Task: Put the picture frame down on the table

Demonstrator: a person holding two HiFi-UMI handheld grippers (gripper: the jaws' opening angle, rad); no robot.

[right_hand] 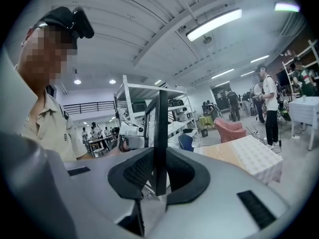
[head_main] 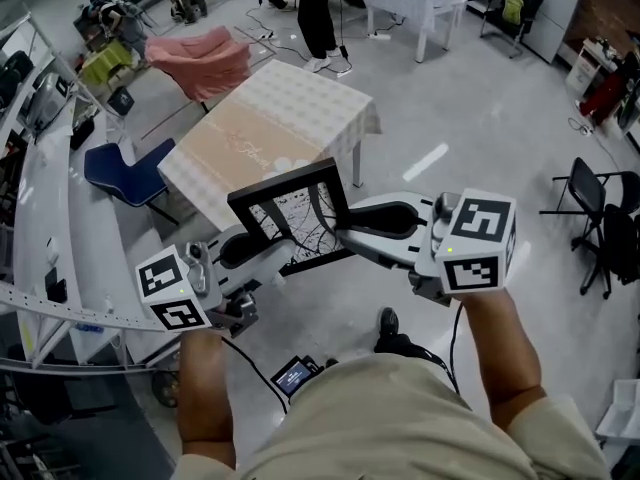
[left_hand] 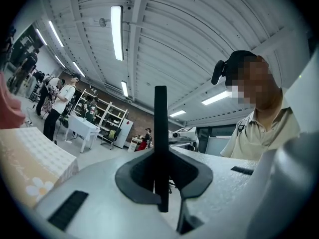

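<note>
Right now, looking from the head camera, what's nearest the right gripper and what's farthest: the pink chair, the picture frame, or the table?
1. The picture frame: clamped in the jaws of the right gripper.
2. The table: just beyond the frame, straight ahead.
3. The pink chair: past the table, toward the upper left.

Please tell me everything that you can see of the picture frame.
The picture frame is a thin rectangle with a black border around a white picture with dark branching lines. It looks rigid, perhaps wood or plastic. It is held in the air, tilted, not yet on the table. The left gripper clamps its left edge and the right gripper its right edge. Each gripper view shows that edge as a dark bar between the pads.
</note>
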